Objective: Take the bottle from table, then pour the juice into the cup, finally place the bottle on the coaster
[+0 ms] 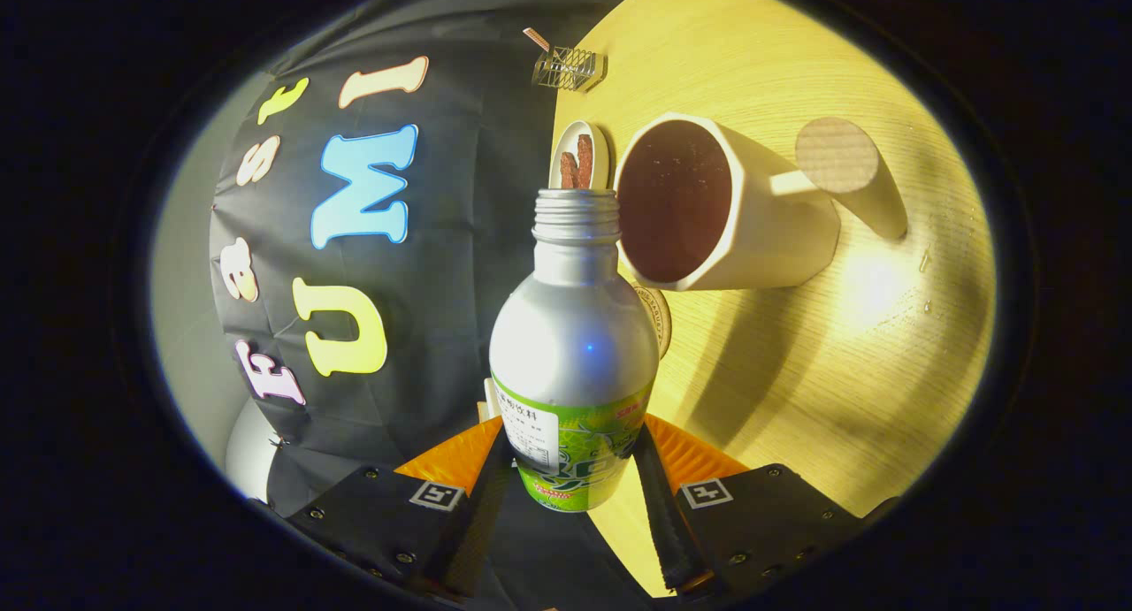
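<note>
Hidden or unclear: the bottle (572,346) is blocking most of the coaster (656,317), leaving a curved edge showing just beside its shoulder. The bottle's base is cut off from sight low between the tongs' fingers. The label print is too small to make out. Whether liquid is leaving the mouth cannot be told.
Tongs: the tongs (573,478) are pinching the bottle, one finger pressing each side of its labelled lower body.
Bottle: silver with a green label, uncapped, threaded neck pointing ahead of the fingers, its open mouth sitting just beside the cup's rim.
Cup: the cup (725,206) is standing on the table (822,363) beyond the fingers, pale and faceted, its inside looking dark reddish-brown. A round wooden-faced handle is sticking out from its far side.
Small dish: a small dish (579,157) holding reddish-brown pieces is sitting beyond the bottle's mouth, beside the cup.
Wire rack: a small wire rack (568,67) is resting at the table's far edge, against the booth wall.
</note>
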### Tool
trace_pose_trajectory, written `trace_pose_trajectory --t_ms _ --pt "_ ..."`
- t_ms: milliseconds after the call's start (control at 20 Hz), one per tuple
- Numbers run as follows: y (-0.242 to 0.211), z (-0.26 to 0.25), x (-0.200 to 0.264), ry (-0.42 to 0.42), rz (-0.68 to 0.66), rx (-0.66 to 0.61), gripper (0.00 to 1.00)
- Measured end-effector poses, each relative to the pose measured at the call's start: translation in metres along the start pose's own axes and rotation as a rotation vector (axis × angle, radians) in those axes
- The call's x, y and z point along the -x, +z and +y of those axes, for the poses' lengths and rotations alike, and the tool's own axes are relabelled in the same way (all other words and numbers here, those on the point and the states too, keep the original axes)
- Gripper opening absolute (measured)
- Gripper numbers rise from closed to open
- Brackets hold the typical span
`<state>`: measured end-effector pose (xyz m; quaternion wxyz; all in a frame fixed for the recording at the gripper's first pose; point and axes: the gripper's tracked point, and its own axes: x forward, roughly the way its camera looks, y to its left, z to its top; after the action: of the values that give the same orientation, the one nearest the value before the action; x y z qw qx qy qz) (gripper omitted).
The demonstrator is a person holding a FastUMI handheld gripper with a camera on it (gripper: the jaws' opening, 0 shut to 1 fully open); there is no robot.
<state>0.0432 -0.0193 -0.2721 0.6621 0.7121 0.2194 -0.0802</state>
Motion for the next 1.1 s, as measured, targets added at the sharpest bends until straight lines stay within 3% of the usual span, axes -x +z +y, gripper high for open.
trace_pose_trajectory --t_ms 1100 --pt "-0.018 0.022 0.005 0.022 0.091 -0.228 0.74"
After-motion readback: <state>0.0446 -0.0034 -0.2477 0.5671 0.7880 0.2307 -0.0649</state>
